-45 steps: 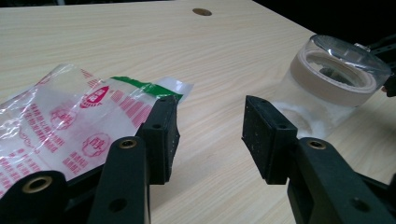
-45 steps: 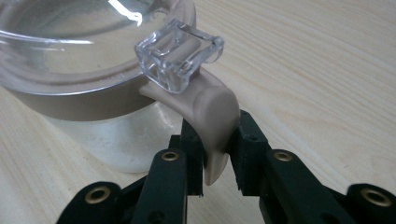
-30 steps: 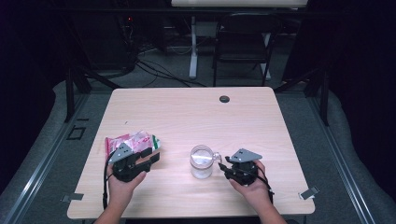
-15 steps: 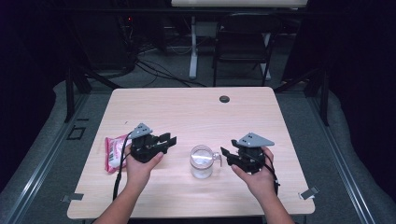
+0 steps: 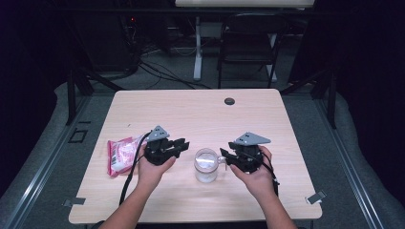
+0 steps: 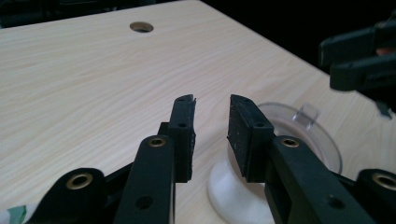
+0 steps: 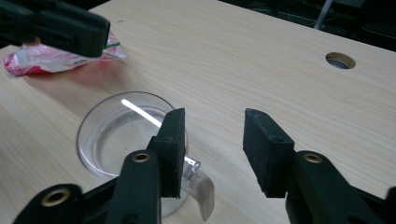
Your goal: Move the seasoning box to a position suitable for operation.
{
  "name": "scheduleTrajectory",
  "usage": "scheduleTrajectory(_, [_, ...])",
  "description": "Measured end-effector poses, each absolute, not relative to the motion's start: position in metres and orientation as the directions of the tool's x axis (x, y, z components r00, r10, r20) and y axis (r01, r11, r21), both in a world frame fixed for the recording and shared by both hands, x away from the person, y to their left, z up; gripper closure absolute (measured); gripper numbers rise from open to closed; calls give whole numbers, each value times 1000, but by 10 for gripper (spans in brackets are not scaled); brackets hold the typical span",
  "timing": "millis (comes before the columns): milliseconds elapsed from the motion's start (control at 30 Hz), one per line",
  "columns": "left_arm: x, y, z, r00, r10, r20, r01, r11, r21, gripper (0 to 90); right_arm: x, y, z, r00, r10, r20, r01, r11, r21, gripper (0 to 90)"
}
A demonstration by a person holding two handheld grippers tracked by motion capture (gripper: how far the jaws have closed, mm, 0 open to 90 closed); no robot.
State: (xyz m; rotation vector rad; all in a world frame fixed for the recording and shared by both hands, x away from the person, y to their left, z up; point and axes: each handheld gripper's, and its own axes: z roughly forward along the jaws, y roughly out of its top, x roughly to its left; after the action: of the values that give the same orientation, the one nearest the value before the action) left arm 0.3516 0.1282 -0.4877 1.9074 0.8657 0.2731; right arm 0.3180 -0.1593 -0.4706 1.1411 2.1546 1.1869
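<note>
Since 0.5 s ago the left tool [image 5: 181, 143] has slid further from the pink packet [image 5: 120, 154] twd the clear mug [image 5: 206, 165], which sits mid-table betw both tools, its handle [image 7: 201, 189] pointing at the right tool [image 5: 225, 155]. Mug looks rigid, thin-walled clear plastic or glass w/ whitish contents low down; prob light, slick, could tip or crack. Best hold: the handle, or pinch the rim wall. Left tool's jaws stand slightly apart, empty, near the rim; right tool's jaws spread wide, empty, over the handle. Table [image 5: 200, 109] otherwise bare wood.
</note>
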Motion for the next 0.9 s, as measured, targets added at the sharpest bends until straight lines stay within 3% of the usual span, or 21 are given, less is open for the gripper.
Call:
scheduleTrajectory(567, [346,124,-504,747,620,-240,497,-281,821,807,314,-164,-489,-525,845,99,514,223,828,681])
scheduleTrajectory(633, [345,123,-502,745,623,-237,498,-284,820,853,314,-164,-486,-527,841,123,524,208,826,715])
scheduleTrajectory(900, [335,129,-506,761,616,-204,466,-300,832,871,315,-163,-487,-533,837,125,538,222,813,749])
